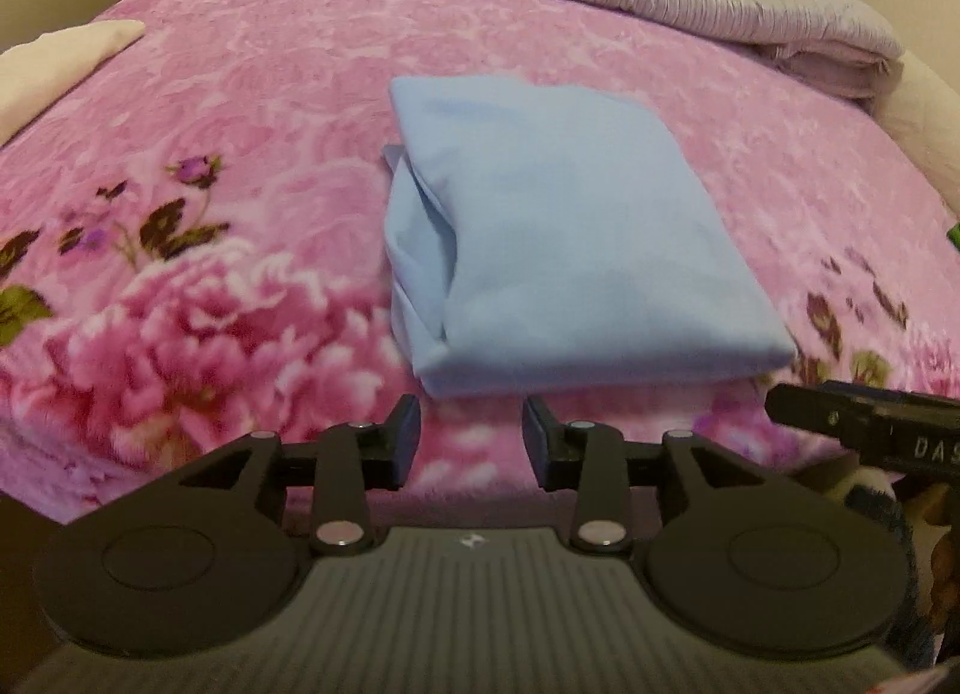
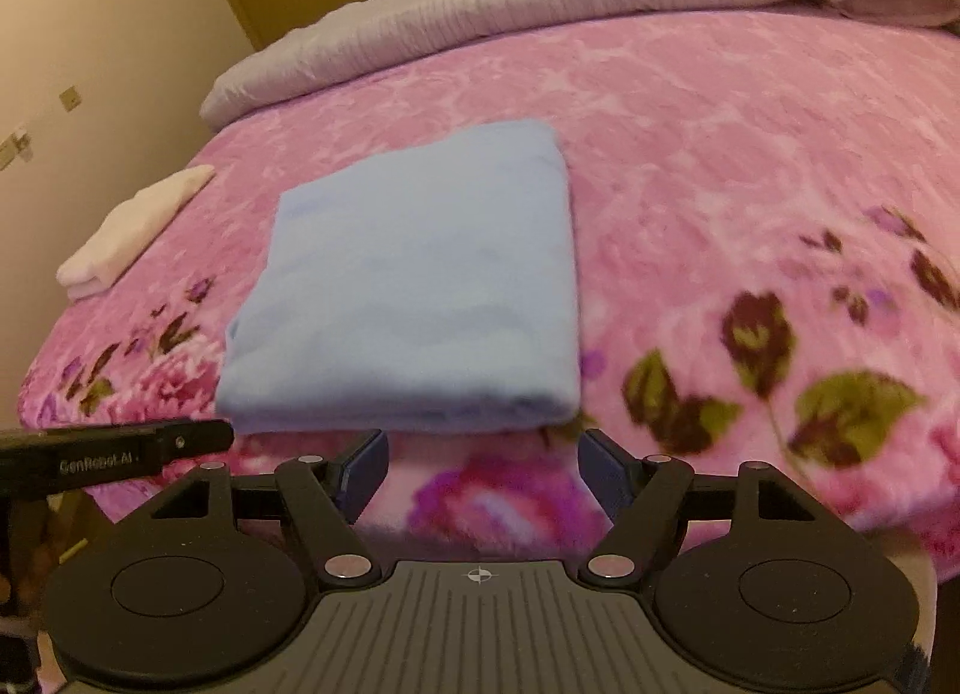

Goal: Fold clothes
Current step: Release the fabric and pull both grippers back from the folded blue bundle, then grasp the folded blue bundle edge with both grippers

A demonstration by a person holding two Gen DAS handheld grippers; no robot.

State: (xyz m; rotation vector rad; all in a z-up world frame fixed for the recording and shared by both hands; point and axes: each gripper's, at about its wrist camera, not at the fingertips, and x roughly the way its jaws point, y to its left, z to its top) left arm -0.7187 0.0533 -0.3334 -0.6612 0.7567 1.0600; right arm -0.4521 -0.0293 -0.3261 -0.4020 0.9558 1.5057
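Shirt (image 1: pixel 576 250) (blue, folded) on pink blanket (image 1: pixel 240 154) | long axis runs away, just ahead of both claws | left gripper (image 1: pixel 471 433) and right gripper (image 2: pixel 483 469) gape, empty

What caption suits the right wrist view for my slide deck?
Open right tool facing a folded blue garment on a pink floral blanket, white folded cloth at left.

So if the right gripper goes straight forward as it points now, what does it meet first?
Most likely the near edge of the folded blue cloth, lying just ahead of the open right gripper on the pink blanket. Height is unclear, so the fingers might brush the blanket first.
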